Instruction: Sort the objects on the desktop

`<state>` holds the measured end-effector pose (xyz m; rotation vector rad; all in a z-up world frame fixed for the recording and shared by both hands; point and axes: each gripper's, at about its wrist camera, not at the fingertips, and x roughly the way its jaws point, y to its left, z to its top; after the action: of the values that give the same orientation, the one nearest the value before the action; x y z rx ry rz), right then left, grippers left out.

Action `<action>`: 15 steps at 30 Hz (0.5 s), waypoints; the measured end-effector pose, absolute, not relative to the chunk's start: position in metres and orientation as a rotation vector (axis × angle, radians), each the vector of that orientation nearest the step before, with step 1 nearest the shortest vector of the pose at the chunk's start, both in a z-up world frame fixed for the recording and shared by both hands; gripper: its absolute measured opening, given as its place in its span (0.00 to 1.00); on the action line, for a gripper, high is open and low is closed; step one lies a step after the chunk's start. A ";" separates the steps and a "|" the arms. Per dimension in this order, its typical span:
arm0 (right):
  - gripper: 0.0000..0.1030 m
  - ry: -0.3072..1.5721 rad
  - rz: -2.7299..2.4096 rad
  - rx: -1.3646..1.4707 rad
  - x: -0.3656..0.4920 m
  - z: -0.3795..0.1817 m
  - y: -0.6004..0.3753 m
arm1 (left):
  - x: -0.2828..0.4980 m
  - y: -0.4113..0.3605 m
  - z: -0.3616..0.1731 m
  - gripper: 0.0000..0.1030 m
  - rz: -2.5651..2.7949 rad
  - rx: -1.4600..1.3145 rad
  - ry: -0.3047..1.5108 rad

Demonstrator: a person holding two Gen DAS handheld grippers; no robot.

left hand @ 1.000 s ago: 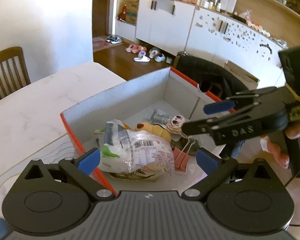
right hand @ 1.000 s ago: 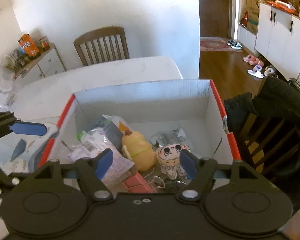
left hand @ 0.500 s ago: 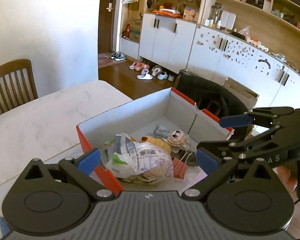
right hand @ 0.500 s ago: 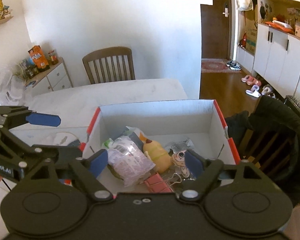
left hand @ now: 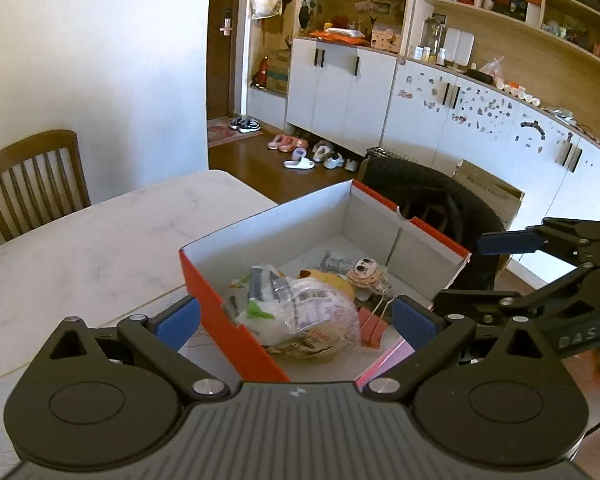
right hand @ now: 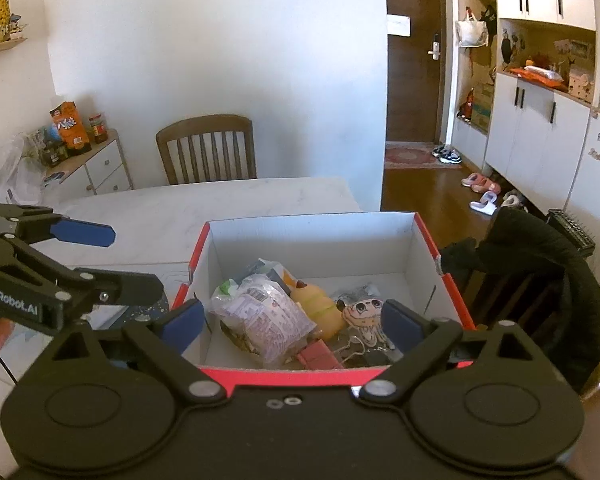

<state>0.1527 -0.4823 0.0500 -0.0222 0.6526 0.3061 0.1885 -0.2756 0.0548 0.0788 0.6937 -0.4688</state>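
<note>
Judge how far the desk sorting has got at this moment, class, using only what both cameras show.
Done: the snack bag, yellow toy, cartoon charm and pink clip lie inside the box. In hand: nothing; the left gripper and right gripper are open and empty above it. Left: unclear; the table shows nothing loose.

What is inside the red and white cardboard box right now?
The box holds a clear snack bag, a yellow plush toy, a cartoon-face charm, a pink binder clip and a grey foil packet. Whatever lies under the bag is covered.
</note>
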 end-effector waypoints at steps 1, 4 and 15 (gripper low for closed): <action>0.93 0.648 0.303 -0.021 0.150 0.049 -0.482 | 0.187 -0.275 0.054 1.00 -0.467 0.083 0.692; 0.94 0.637 0.297 -0.014 0.141 0.048 -0.481 | 0.183 -0.272 0.053 1.00 -0.466 0.086 0.687; 0.99 0.598 0.282 0.008 0.109 0.049 -0.473 | 0.166 -0.269 0.048 1.00 -0.476 0.095 0.693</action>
<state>0.1086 -0.4727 0.0488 0.0080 0.5981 0.2817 0.1663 -0.2691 0.0478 0.0949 0.6926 -0.4760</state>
